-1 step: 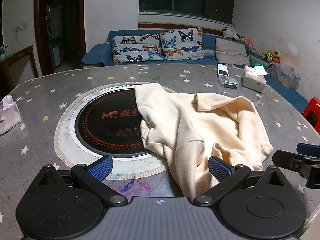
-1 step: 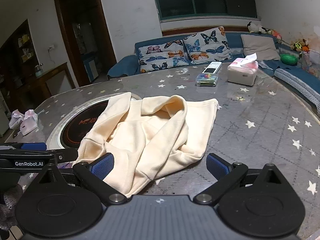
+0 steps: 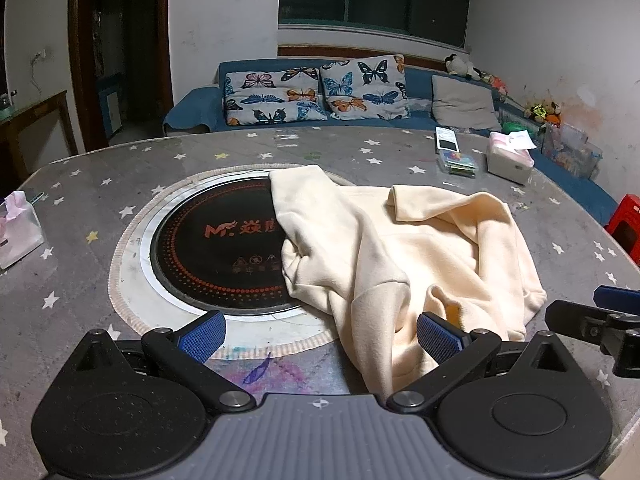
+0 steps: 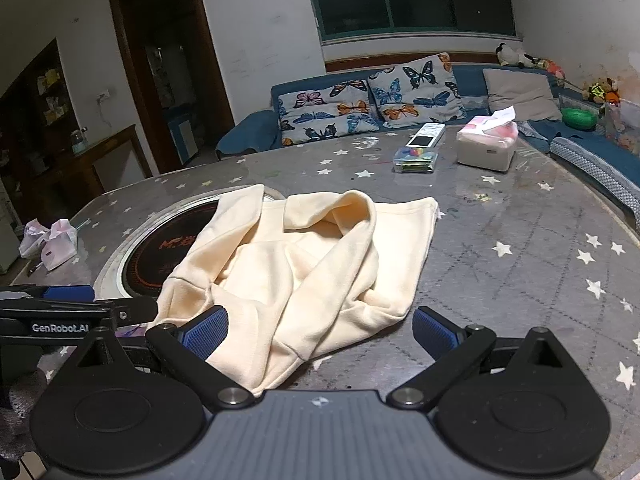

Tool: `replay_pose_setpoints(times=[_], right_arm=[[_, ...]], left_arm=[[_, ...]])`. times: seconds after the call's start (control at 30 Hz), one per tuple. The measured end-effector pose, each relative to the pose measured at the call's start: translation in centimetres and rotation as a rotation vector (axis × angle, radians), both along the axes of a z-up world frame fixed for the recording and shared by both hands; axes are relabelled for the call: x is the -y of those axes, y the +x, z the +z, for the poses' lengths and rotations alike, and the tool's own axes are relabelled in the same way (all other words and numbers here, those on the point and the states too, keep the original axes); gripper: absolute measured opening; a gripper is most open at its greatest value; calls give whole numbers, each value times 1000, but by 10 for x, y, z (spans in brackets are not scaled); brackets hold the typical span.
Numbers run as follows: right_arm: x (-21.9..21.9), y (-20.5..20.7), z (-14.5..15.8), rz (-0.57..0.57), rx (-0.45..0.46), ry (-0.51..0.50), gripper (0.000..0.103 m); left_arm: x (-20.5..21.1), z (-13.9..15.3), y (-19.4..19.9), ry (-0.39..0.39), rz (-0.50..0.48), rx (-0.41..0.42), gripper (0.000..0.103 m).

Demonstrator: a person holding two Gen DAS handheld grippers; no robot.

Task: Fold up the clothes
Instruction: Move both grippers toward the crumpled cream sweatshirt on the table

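- My left gripper has black link arms, each ending in a blue ribbed pad.
- Behind its jaws sit two round black discs, a silver pivot screw by each, and a ribbed grey body between them with a small crosshair mark.
- My right gripper is built the same.
- Seen from the right camera, the left one's black side reads "GenRobot.AI" in white.

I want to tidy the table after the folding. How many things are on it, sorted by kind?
Cream garment: 1
White tissue box: 1
Clear plastic box: 1
Remote control: 1
Pink tissue pack: 1
Total: 5
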State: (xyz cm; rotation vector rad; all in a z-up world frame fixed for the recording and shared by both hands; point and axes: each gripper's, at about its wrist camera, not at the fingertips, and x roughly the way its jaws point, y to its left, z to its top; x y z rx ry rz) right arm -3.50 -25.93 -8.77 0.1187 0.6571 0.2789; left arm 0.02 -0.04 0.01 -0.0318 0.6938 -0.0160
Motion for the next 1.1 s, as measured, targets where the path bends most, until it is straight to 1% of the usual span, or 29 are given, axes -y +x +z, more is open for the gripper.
replay_pose_setpoints(times=[0.1, 0.17, 0.27, 0.47, 0.67, 1.1], right_arm=[[2, 0, 0, -6, 1, 8, 100], [3, 1, 0, -10, 0, 6, 100], [-7, 2, -1, -12, -8, 6, 100], [1, 5, -5, -2, -28, 28, 100], [-4, -3, -7, 1, -28, 11, 100], [-9, -35, -8, 10, 8, -43, 101]], left_arm=[[1, 0, 1, -3, -5, -8, 103], [2, -1, 4, 1, -11, -32, 103], [3, -4, 5, 7, -7, -31, 103], [8, -3, 4, 20, -7, -45, 103], [7, -3, -6, 21, -6, -45, 103], [3, -5, -42, 36, -15, -31, 103]])
